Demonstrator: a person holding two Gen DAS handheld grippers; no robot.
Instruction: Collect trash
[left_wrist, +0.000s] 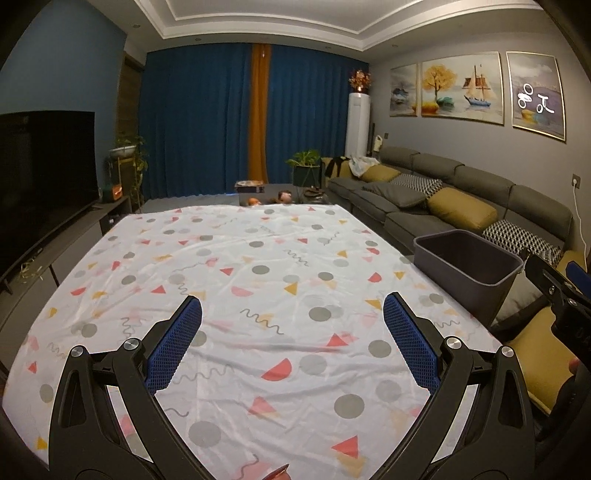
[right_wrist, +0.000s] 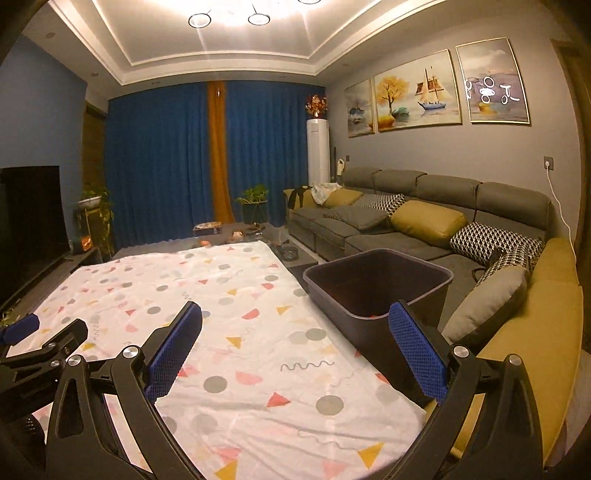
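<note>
Blue curtains (left_wrist: 207, 122) with an orange strip (left_wrist: 258, 110) hang at 12 o'clock. A long grey sofa (right_wrist: 424, 221) with yellow and patterned cushions runs along the wall at 2 o'clock, under three framed paintings (right_wrist: 417, 99). A dark television (left_wrist: 44, 173) stands at 9 o'clock. Ceiling ring lights (right_wrist: 229, 16) glow warm.

A thin, wrinkled printed cloth (left_wrist: 258, 295) covers the table, the dark bin (right_wrist: 376, 295) looks like matt smooth plastic, and the blue finger pads (left_wrist: 173, 347) show a rough mesh texture.
</note>
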